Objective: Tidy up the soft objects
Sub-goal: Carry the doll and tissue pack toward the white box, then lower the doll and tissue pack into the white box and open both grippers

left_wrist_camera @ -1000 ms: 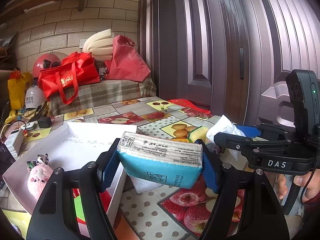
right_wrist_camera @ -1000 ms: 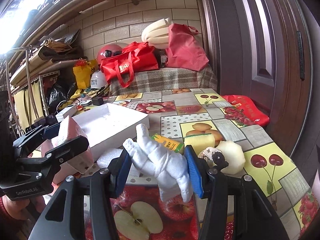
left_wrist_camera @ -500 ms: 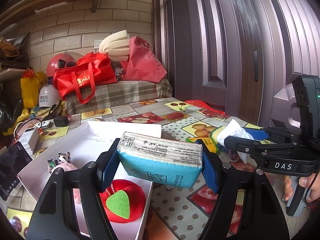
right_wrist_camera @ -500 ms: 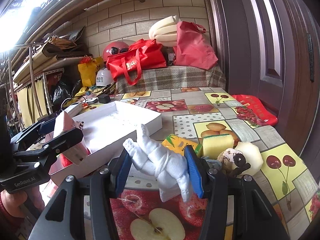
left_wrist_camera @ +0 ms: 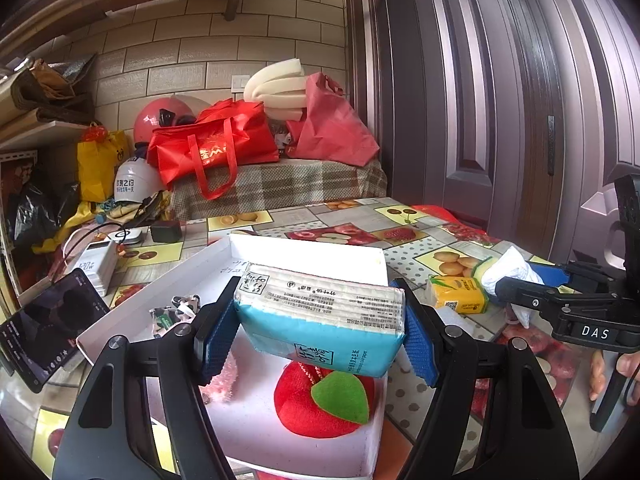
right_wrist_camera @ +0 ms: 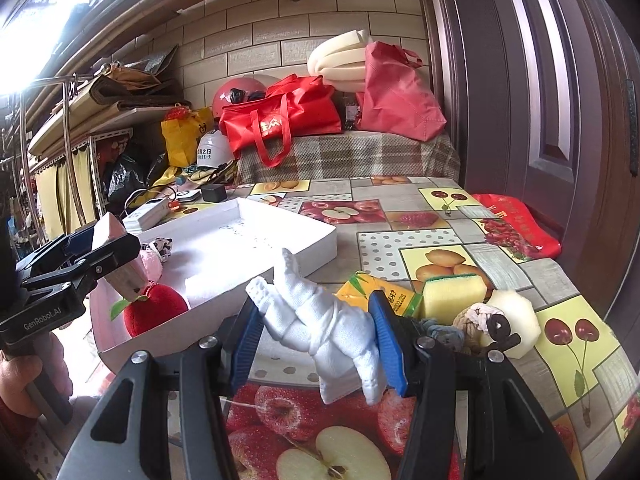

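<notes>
My left gripper (left_wrist_camera: 316, 332) is shut on a blue and white tissue pack (left_wrist_camera: 320, 316) and holds it above the white tray (left_wrist_camera: 304, 248). In the tray lie a red plush apple (left_wrist_camera: 320, 404), a pink plush toy (left_wrist_camera: 224, 376) and a small black-and-white toy (left_wrist_camera: 176, 312). My right gripper (right_wrist_camera: 320, 340) is shut on a white soft doll (right_wrist_camera: 324, 328), above the table to the right of the tray (right_wrist_camera: 316, 240). The left gripper (right_wrist_camera: 92, 256) with the pack shows at the left of the right wrist view.
On the fruit-print tablecloth (right_wrist_camera: 440, 216) lie a yellow tissue pack (right_wrist_camera: 384, 296), a yellow sponge (right_wrist_camera: 452, 292), a cream ball (right_wrist_camera: 516, 320) and a knitted toy (right_wrist_camera: 476, 320). A phone (left_wrist_camera: 44, 320) and a power bank (left_wrist_camera: 94, 260) lie left of the tray. Red bags (left_wrist_camera: 216, 148) stand behind.
My left gripper has carried the tissue pack leftward over the tray, so the red apple and pink toy now lie below it. The right gripper keeps holding the white doll, shifted slightly towards the tray.
</notes>
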Demonstrator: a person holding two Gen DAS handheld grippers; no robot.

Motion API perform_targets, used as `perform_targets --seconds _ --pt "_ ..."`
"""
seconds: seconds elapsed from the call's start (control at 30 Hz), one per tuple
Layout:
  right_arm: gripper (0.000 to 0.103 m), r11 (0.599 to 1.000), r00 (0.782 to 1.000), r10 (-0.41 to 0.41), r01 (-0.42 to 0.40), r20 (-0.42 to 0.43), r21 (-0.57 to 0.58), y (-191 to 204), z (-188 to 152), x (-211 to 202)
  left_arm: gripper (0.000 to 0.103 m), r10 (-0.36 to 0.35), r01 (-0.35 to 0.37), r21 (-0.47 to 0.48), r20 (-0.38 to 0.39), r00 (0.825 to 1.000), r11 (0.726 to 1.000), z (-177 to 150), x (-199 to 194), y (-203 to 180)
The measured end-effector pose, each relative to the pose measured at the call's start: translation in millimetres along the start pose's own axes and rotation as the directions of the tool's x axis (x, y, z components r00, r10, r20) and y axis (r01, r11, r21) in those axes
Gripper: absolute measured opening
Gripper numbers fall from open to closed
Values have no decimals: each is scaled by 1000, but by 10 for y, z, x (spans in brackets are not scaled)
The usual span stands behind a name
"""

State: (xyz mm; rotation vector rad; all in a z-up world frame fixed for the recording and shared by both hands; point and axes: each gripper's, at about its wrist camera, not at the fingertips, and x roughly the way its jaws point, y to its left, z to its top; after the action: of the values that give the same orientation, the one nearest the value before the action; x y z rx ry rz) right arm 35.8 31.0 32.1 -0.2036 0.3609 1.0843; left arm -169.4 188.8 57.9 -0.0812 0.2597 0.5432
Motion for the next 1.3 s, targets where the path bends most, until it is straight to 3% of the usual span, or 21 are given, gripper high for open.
perform_targets --seconds 0.4,0.97,1.3 --pt "54 996 999 43 -43 5 -74 324 68 186 73 93 -94 -46 -5 996 995 -11 39 345" --pt "55 991 995 97 -98 -15 -91 736 252 700 73 203 -205 -78 -37 978 976 23 299 706" --pt "55 990 995 83 -88 -47 -109 894 372 1037 73 210 -217 -121 -74 975 969 53 468 917"
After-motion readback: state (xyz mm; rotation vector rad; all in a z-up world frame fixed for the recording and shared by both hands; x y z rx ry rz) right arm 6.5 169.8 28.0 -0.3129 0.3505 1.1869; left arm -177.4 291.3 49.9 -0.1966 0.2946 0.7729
